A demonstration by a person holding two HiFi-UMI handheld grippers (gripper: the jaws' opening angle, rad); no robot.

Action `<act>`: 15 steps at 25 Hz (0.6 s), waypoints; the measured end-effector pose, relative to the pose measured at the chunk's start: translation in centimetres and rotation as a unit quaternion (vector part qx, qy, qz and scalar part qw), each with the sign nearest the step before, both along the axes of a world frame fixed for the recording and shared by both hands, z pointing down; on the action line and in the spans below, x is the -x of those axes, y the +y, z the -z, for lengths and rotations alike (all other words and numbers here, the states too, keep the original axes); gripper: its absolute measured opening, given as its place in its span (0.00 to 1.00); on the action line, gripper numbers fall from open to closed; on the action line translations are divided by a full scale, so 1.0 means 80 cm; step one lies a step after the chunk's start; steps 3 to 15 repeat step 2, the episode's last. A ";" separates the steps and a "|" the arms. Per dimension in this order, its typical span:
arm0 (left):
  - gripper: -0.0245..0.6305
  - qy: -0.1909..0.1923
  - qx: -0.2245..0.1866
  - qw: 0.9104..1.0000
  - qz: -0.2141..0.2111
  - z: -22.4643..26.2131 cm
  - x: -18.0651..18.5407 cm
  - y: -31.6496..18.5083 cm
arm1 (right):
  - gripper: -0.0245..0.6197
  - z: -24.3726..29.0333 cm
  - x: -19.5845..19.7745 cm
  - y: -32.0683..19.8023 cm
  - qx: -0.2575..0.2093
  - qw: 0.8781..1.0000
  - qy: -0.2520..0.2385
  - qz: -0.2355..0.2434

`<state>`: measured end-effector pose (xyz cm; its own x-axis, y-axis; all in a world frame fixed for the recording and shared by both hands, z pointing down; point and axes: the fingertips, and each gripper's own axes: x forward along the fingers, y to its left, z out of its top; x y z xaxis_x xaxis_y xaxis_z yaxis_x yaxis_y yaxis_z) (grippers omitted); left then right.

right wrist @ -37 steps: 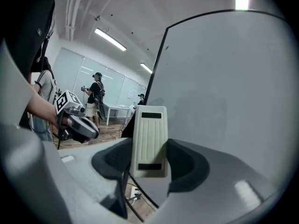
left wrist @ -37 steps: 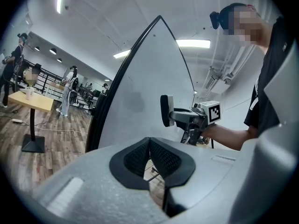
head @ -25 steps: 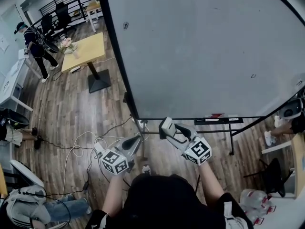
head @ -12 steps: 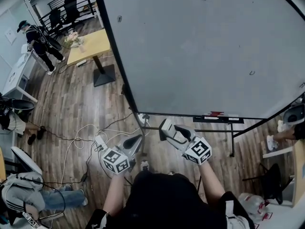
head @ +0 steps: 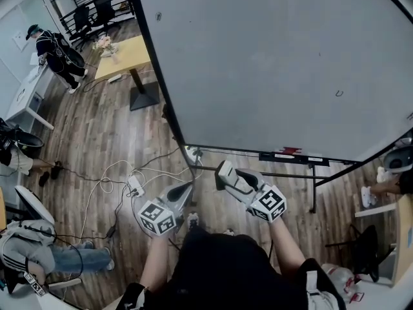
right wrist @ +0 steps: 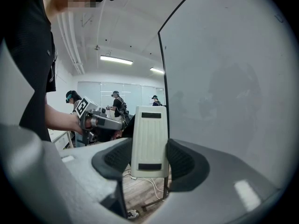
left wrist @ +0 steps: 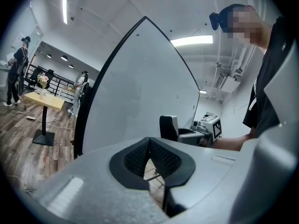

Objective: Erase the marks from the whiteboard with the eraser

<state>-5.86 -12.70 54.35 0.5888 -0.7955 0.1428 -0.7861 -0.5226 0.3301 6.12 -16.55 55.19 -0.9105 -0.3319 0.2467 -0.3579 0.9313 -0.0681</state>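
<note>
My right gripper (right wrist: 148,161) had its two jaws clamped on the one cream, ribbed plastic eraser (right wrist: 149,139), a flat oblong with two dark strips. It stood upright between the pads, its far end reaching out beyond the tips. My left gripper (left wrist: 149,146) had its two jaws pressed together with nothing between them. The single large pale-grey whiteboard with a black frame (head: 258,63) stood ahead of both pairs of jaws, apart from them. On it I made out two small dark marks, one (head: 339,93) off to the right beyond the right jaws and one (head: 158,16) far ahead near the board's left edge.
</note>
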 end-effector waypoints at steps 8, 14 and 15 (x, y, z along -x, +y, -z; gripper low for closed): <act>0.06 0.001 0.000 1.000 0.001 0.000 -0.009 0.004 | 0.41 0.000 -0.008 0.005 0.001 1.000 -0.001 0.002; 0.06 0.001 0.000 1.000 0.001 0.000 -0.009 0.004 | 0.41 0.000 -0.008 0.005 0.001 1.000 -0.001 0.002; 0.06 0.001 0.000 1.000 0.001 0.000 -0.009 0.004 | 0.41 0.000 -0.008 0.005 0.001 1.000 -0.001 0.002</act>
